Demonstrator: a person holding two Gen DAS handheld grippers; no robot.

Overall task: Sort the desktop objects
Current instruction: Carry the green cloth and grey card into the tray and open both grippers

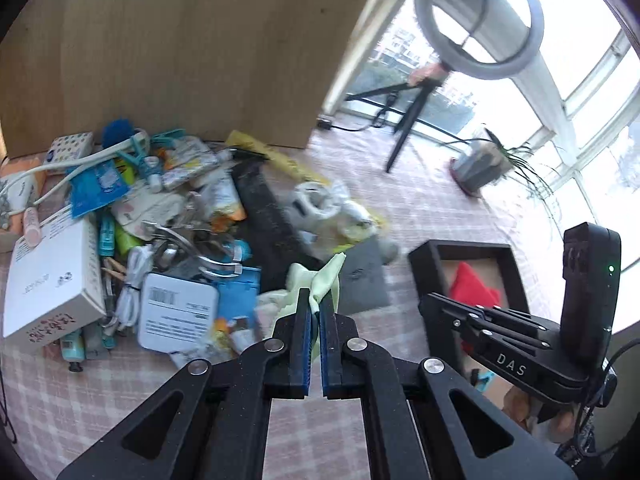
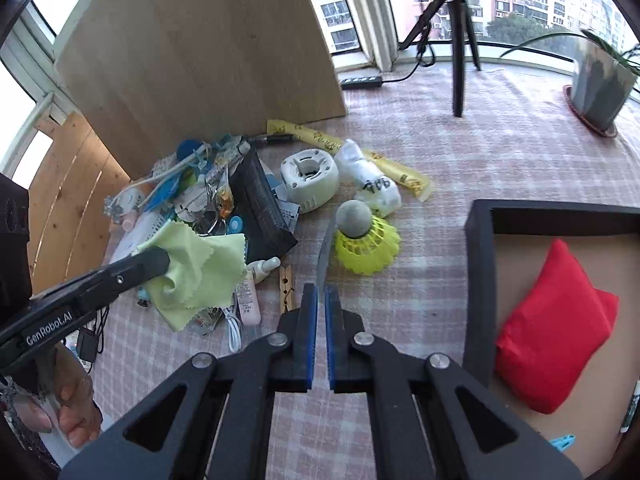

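Observation:
My left gripper (image 1: 316, 300) is shut on a corner of a pale green cleaning cloth (image 1: 330, 276), which hangs a little above the cluttered pile. In the right wrist view that left gripper (image 2: 162, 258) comes in from the left with the green cloth (image 2: 200, 268) draped below it. My right gripper (image 2: 320, 292) is shut on a thin grey flat square (image 2: 326, 252), seen edge-on. The left wrist view shows the right gripper (image 1: 426, 304) beside the grey square (image 1: 364, 276). A black tray (image 2: 476, 280) at the right holds a red pouch (image 2: 556, 328).
The pile (image 1: 160, 220) of packets, cables and boxes lies on the checked cloth against a wooden board (image 1: 180, 40). A yellow shuttlecock (image 2: 368, 248), a white round housing (image 2: 310, 178) and a wooden peg (image 2: 287, 284) lie near it. A tripod (image 2: 458, 40), a power strip (image 2: 362, 82) and a plant pot (image 2: 600, 84) stand behind.

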